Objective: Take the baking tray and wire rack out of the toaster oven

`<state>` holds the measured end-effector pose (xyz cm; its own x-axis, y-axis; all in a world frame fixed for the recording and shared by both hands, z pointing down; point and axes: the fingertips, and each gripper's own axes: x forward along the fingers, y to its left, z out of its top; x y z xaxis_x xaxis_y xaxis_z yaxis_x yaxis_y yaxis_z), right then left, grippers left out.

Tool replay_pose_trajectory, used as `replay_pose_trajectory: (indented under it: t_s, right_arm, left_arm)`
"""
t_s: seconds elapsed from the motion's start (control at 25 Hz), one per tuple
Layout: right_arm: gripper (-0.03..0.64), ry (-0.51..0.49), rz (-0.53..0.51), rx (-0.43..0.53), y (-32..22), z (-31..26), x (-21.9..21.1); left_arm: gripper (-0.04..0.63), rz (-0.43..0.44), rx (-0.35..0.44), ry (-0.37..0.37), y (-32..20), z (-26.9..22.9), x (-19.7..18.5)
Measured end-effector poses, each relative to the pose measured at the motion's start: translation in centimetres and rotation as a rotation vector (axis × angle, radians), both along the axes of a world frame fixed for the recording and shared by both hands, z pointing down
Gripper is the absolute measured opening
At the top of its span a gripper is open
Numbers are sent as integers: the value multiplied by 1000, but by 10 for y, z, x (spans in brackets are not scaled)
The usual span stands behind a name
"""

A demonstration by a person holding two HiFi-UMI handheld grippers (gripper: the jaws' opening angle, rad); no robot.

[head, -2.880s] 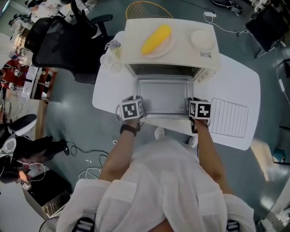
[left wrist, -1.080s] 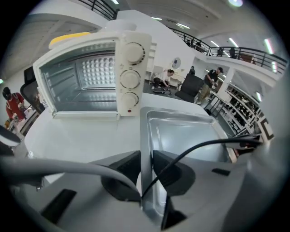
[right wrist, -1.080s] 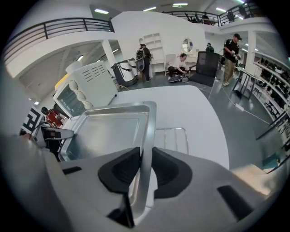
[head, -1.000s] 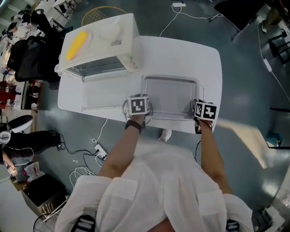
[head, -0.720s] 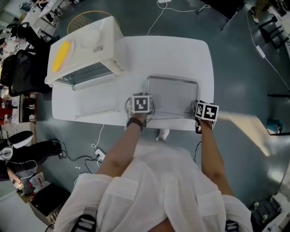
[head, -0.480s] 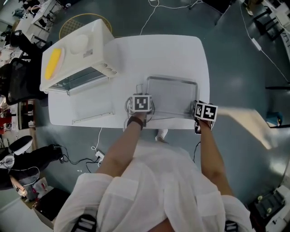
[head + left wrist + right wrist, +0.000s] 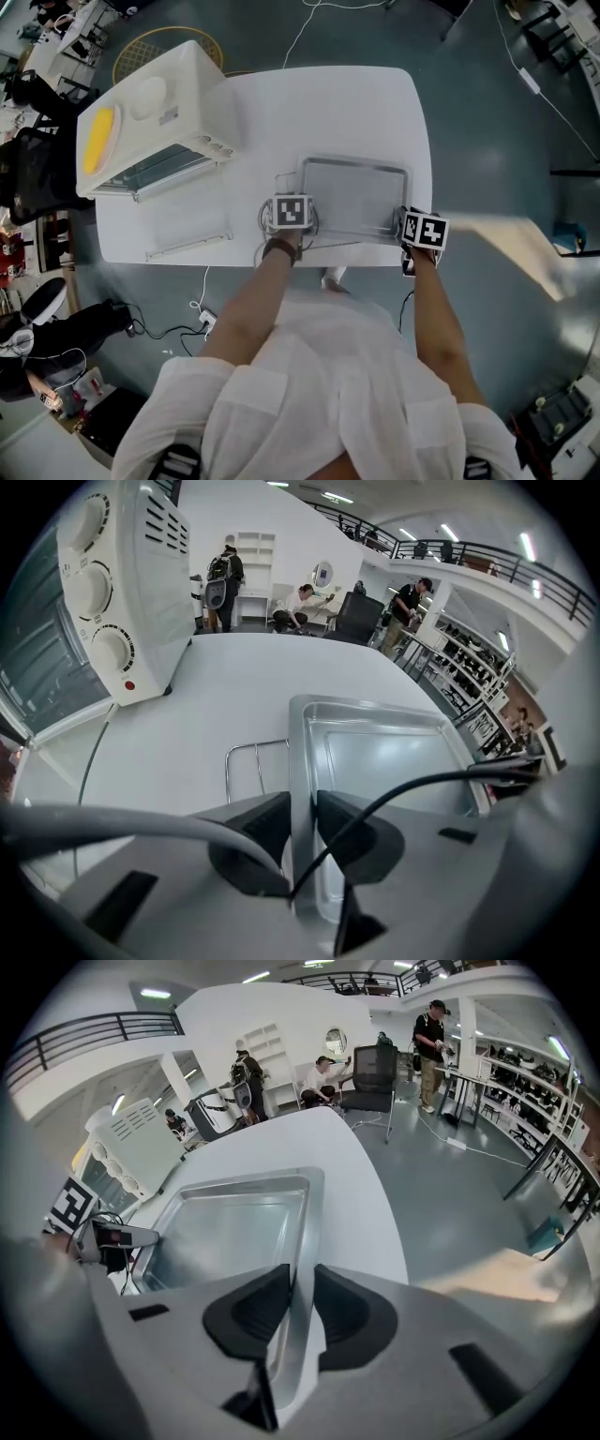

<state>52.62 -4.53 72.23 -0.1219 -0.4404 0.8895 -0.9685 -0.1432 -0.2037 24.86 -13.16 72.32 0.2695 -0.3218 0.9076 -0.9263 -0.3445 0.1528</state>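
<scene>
The metal baking tray (image 7: 354,199) is outside the cream toaster oven (image 7: 155,112), over the right half of the white table (image 7: 328,103). My left gripper (image 7: 291,214) is shut on the tray's left rim, and in the left gripper view its jaws (image 7: 302,803) pinch that rim of the tray (image 7: 384,752). My right gripper (image 7: 422,230) is shut on the right rim, with its jaws (image 7: 302,1279) clamped on the tray (image 7: 234,1227). The wire rack (image 7: 246,761) peeks out from under the tray's left edge; most of it is hidden.
The oven's glass door (image 7: 178,230) hangs open toward the table's front edge. A plate with yellow corn (image 7: 97,141) and a white bowl (image 7: 148,94) sit on the oven. The right gripper is at the table's front right corner. People and chairs stand far behind.
Both grippers have carried the tray out of the oven mouth and to the right, over the wire rack. In the last second it sank a little and the view shifted.
</scene>
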Motion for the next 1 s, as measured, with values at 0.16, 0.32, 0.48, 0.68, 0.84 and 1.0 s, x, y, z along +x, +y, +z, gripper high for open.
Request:
replay_pose_trajectory:
  t_s: [0.16, 0.32, 0.48, 0.68, 0.84, 1.0]
  right_arm:
    - [84, 6, -5, -4, 1, 3, 0]
    - [86, 8, -14, -6, 0, 4, -1]
    - [90, 19, -28, 0, -1, 5, 0]
    - [102, 69, -71, -1, -3, 5, -1]
    - [110, 79, -71, 14, -6, -1, 3]
    - [110, 72, -67, 48, -9, -11, 7]
  left_arm:
    - [84, 3, 25, -11, -5, 2, 0]
    - [89, 19, 38, -18, -10, 1, 1]
    - [94, 26, 41, -31, -11, 2, 2]
    - [97, 39, 50, -51, -12, 1, -1]
    - [103, 55, 61, -43, -12, -6, 2]
    - [103, 86, 107, -66, -16, -19, -1]
